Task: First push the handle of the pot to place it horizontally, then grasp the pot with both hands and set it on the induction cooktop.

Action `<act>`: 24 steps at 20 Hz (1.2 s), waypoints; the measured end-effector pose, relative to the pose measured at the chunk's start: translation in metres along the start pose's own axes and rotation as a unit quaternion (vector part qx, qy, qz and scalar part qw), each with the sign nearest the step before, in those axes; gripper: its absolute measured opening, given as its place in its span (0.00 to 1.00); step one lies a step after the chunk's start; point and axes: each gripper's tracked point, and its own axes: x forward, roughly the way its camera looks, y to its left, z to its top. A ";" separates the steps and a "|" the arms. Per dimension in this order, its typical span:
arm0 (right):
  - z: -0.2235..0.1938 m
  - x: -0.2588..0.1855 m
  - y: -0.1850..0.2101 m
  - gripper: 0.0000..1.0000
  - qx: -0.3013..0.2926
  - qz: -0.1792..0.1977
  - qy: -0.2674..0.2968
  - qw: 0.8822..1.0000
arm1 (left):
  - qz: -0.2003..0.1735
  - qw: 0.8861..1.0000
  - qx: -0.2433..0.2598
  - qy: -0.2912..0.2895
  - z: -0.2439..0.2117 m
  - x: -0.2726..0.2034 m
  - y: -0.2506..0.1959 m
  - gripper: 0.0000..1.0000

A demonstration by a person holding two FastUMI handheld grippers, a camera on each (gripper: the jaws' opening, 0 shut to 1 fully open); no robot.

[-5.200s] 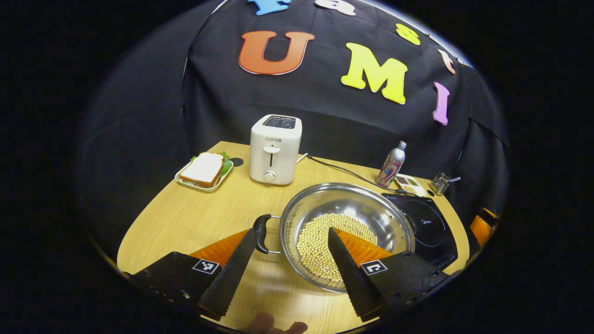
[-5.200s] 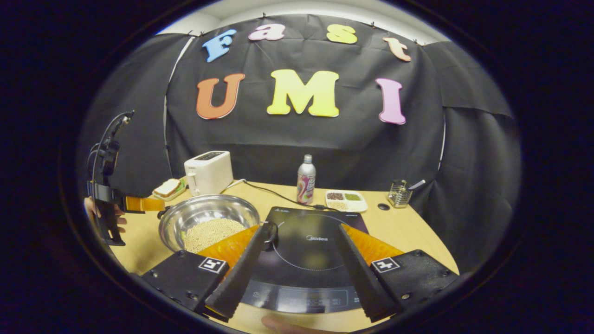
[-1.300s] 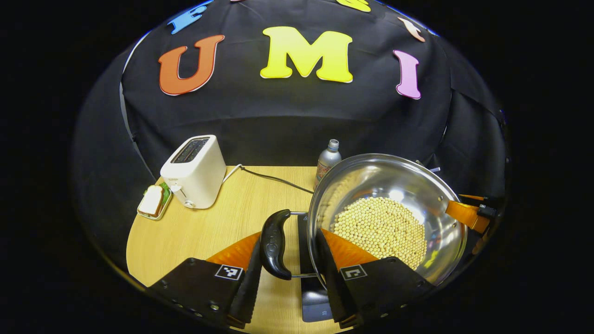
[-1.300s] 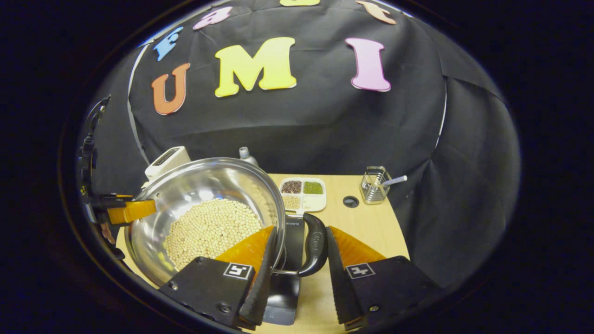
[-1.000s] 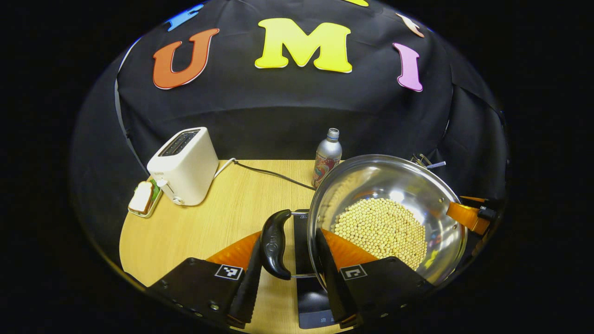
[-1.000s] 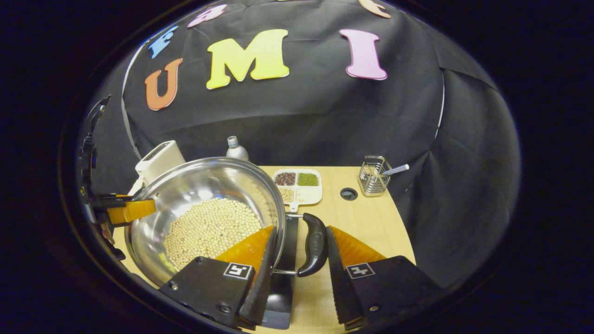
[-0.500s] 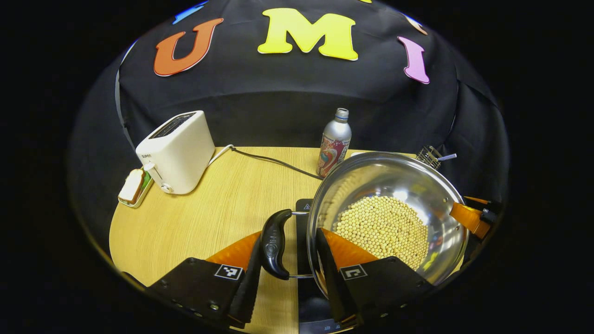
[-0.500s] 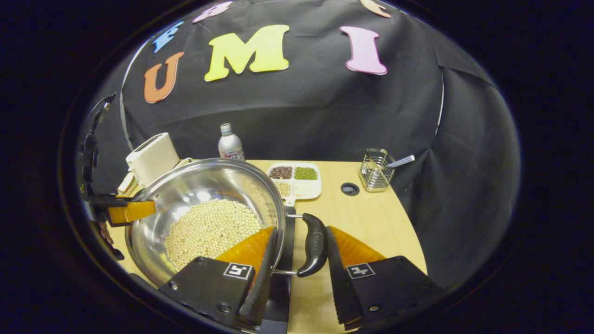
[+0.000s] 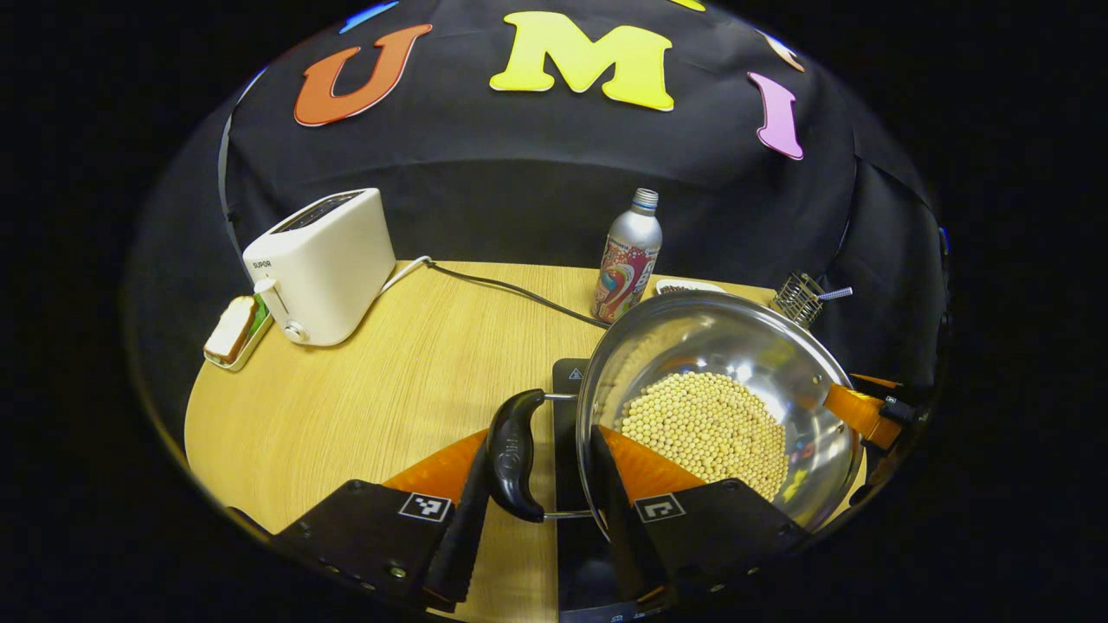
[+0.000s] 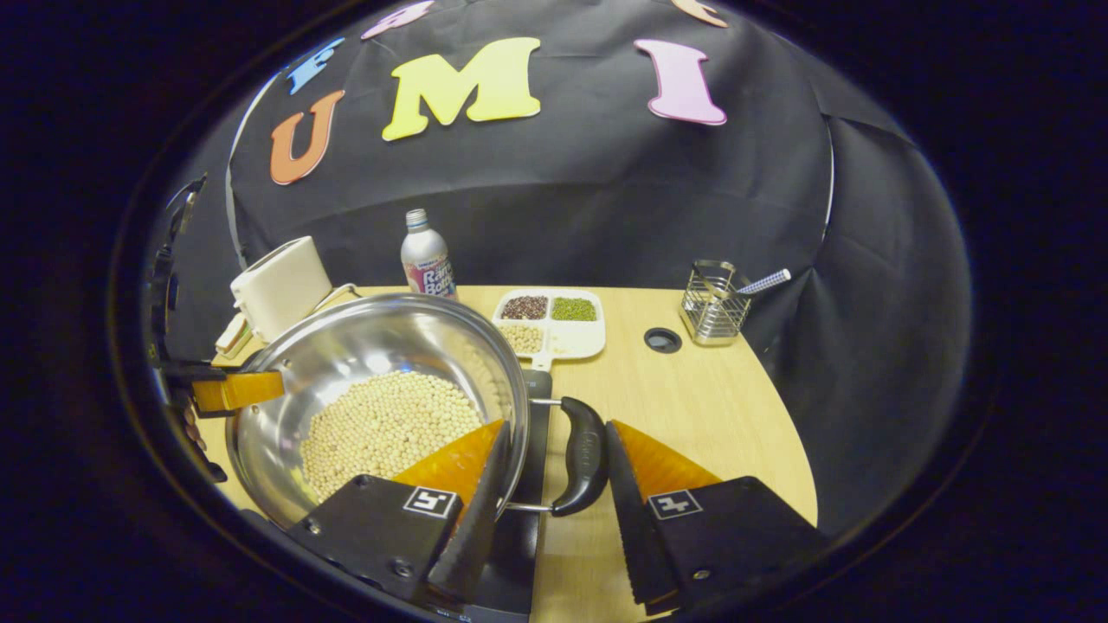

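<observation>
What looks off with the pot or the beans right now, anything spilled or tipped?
Nothing stands out. The pot is held by both handles over the induction cooktop, and the beans lie inside it. No beans show on the table. The bottle and toaster stand upright.

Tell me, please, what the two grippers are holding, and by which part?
The pot, by its two black side handles: left gripper on one handle, right gripper on the other.
</observation>
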 end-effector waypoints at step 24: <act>-0.008 -0.187 0.015 0.96 0.024 0.019 -0.152 0.988 | 0.013 0.974 0.014 -0.227 -0.019 -0.209 -0.008 0.95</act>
